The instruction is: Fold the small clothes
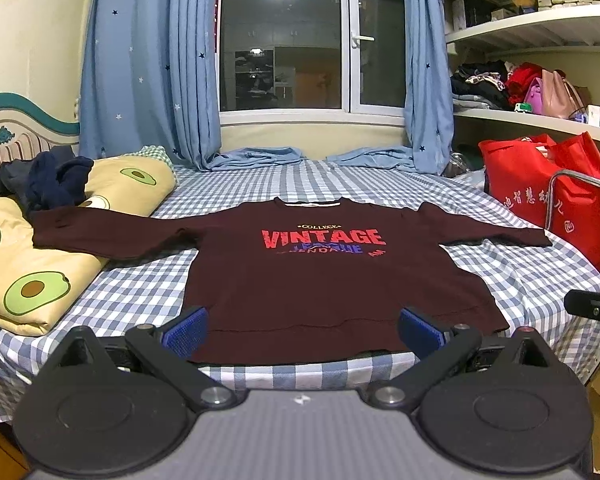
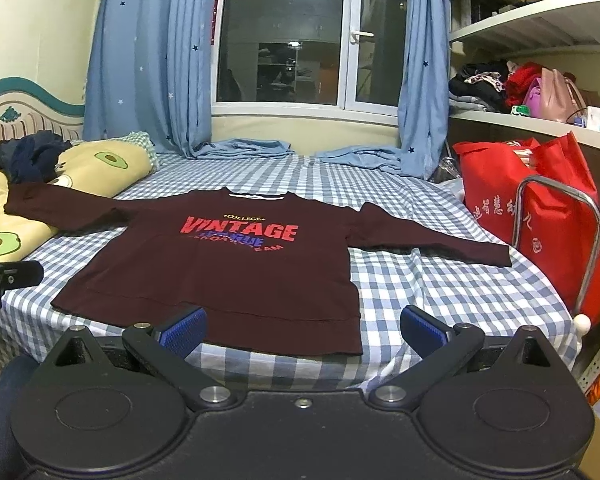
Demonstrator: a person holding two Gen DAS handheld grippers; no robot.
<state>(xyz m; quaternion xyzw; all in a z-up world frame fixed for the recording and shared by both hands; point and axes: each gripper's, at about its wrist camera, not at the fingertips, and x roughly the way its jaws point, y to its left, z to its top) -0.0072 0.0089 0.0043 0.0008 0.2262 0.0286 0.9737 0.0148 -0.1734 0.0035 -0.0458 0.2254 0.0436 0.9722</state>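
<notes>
A dark maroon long-sleeved shirt [image 1: 324,276] [image 2: 220,272] printed with "VINTAGE" lies flat, front up, on the blue checked bed, sleeves spread to both sides and hem toward me. The left sleeve end rests on the avocado quilt. My left gripper [image 1: 302,330] is open just short of the hem, its blue pads spread wide with nothing between them. My right gripper [image 2: 302,328] is open too, over the hem's right corner, and holds nothing. The right gripper's body [image 1: 592,306] shows at the left wrist view's right edge.
A folded avocado-print quilt [image 1: 40,280] with dark clothes [image 1: 48,184] on top lies at the left. Red bags [image 2: 536,208] and a metal frame [image 2: 588,240] stand at the bed's right edge. Blue curtains [image 1: 260,156] trail onto the bed at the back, and shelves [image 2: 540,116] fill the right wall.
</notes>
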